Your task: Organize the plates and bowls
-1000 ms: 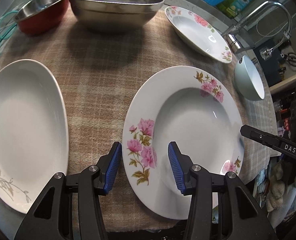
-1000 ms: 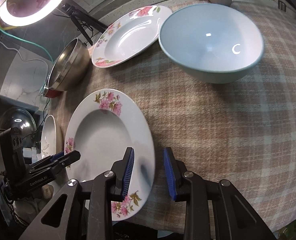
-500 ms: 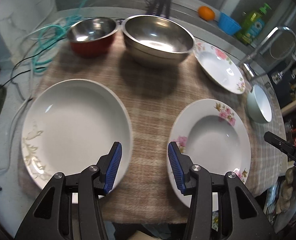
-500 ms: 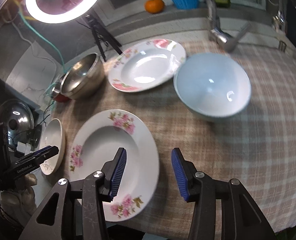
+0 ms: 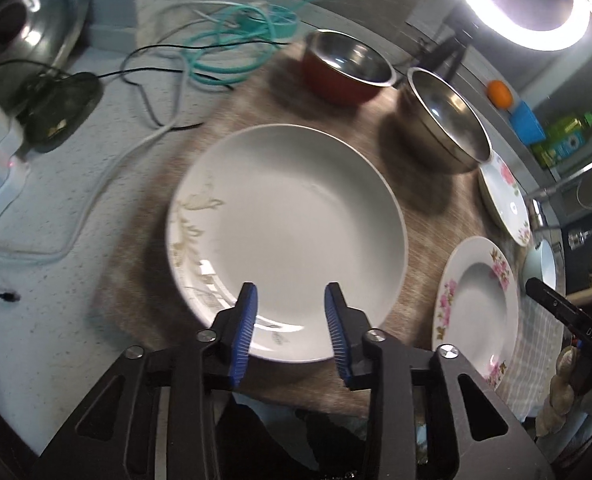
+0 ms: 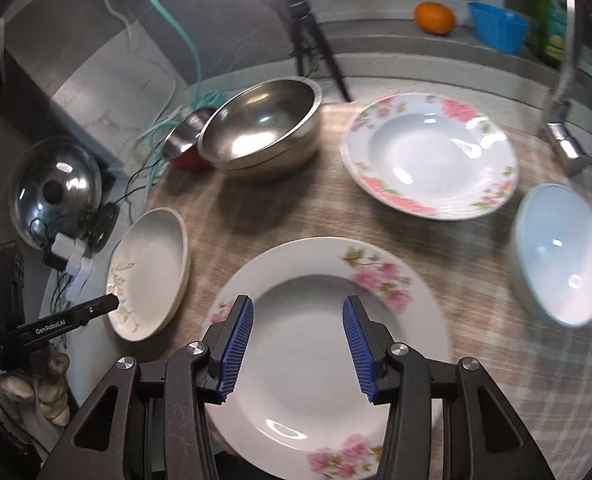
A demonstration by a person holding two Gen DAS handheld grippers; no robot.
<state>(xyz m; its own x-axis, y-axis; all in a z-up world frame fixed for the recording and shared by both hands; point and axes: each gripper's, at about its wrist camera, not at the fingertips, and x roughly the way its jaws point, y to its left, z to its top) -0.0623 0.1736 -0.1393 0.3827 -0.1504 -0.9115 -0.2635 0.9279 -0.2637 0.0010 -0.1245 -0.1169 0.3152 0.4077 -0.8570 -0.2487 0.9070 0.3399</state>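
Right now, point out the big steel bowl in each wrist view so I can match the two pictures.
Left wrist: the big steel bowl sits upper right, tipped on its side beyond the plain white plate.
Right wrist: the bowl sits upper left of centre, behind the near floral plate.
Shared landmark: the small red bowl, touching or nearly touching its left side in both views.

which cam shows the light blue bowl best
The right wrist view: the light blue bowl sits at the right edge, its whole rim and pale inside visible, though slightly blurred. The left wrist view shows only a thin sliver of it at the far right, beyond the pink-flowered plate.
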